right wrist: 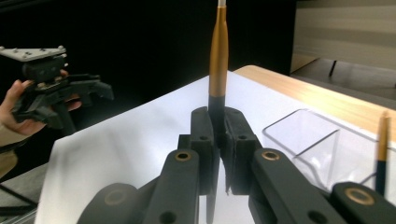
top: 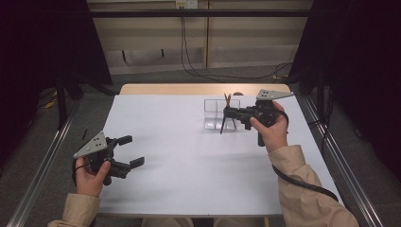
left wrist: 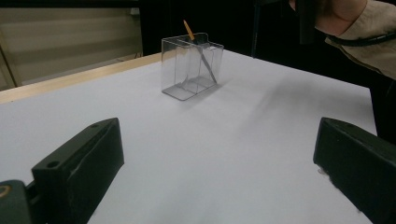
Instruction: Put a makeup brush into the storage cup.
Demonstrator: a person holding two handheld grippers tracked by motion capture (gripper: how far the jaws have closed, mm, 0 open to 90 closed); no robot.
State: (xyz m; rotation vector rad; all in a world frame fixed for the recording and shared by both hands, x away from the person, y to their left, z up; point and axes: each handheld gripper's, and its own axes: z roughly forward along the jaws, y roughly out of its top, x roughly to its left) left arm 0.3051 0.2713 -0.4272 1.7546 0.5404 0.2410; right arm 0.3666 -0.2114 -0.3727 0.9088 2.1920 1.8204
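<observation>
A clear plastic organizer stands on the white table. Just beside it, the right gripper has its jaws closed on a gold-and-black pen. Another pen leans inside. Well apart from the organizer, the left gripper hovers, jaws wide, holding nothing.

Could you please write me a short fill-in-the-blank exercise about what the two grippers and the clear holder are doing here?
1. The right gripper is shut on a ____ with a gold-coloured barrel.
2. The left gripper has its jaws ____ and holds nothing.
3. The clear holder stands on the ____ table top.
4. The pen already standing in the holder numbers ____.

Missing words: pen; open; white; one
</observation>
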